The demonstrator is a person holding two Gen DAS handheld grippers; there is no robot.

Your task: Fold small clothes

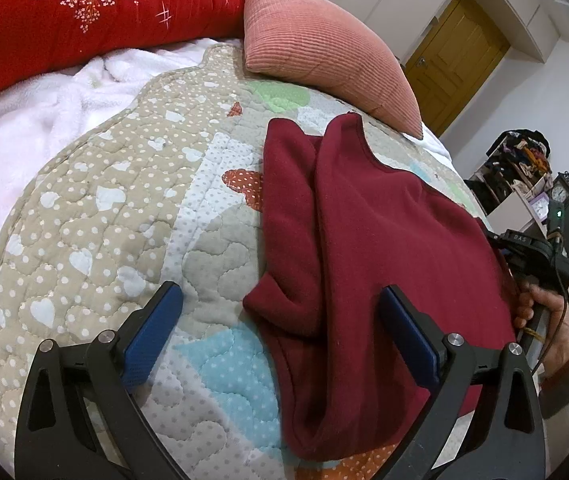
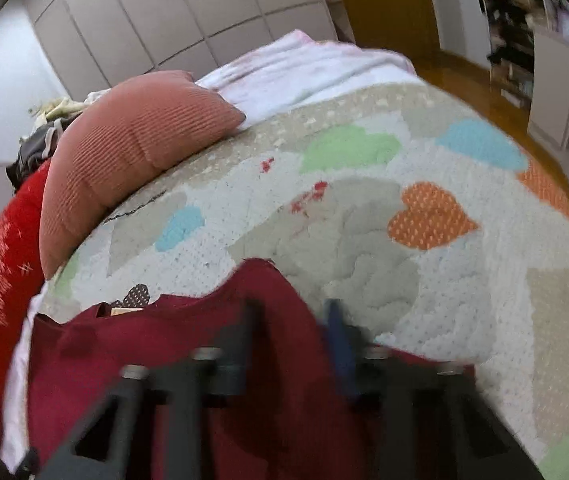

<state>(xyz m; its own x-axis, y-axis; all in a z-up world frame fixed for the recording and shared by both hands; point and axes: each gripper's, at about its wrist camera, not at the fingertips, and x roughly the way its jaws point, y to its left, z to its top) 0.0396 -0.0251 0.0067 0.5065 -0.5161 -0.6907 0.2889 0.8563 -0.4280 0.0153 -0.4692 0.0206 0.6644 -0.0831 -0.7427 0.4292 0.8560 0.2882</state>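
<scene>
A dark red fleece garment point(image 1: 384, 248) lies partly folded on the quilted heart-pattern bedspread point(image 1: 132, 184). My left gripper point(image 1: 280, 312) is open and empty, just above the garment's near left fold; its right finger is over the cloth. In the right wrist view, blurred, my right gripper point(image 2: 296, 320) has its fingers close together with the garment point(image 2: 156, 360) bunched between them, at the cloth's far edge on the bedspread point(image 2: 424, 288). The right gripper's body and the hand on it show at the left wrist view's right edge point(image 1: 536, 264).
A pink ribbed cushion point(image 1: 324, 48) and a red floral pillow point(image 1: 84, 12) lie at the head of the bed, with a white fleece blanket point(image 1: 44, 120). A yellow door point(image 1: 456, 56) and cluttered shelves point(image 1: 516, 172) stand beyond the bed.
</scene>
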